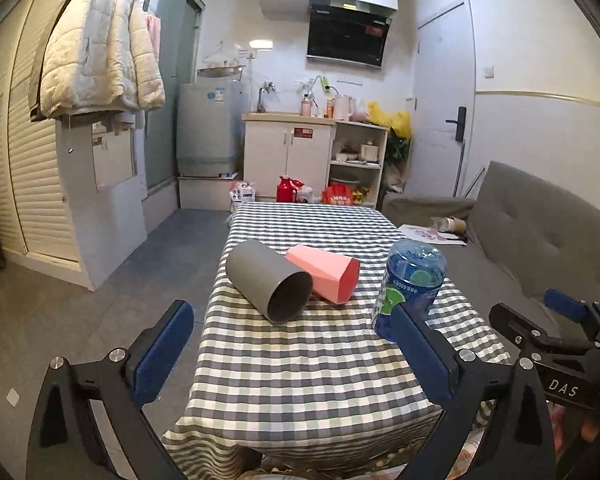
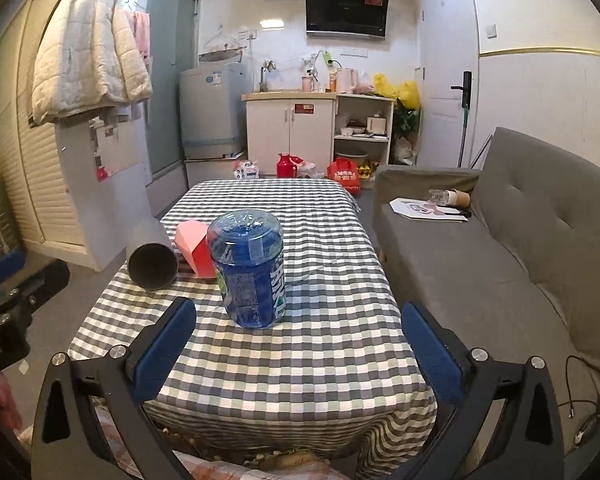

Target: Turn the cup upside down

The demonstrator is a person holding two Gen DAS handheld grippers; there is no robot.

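Left tongs [image 1: 292, 354] and right tongs [image 2: 300, 344], lower frame: both spread apart, holding nothing, above the near edge of the checked counter [image 2: 320, 360]. Centre: blue cup [image 2: 248, 268] standing inverted. Behind, centre-left: grey cup [image 1: 270, 286] and pink cup [image 1: 326, 276] lying on their sides, touching.

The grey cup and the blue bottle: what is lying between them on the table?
The pink cup lies on its side between the grey cup and the blue bottle, touching the grey one; the left wrist view shows it best.
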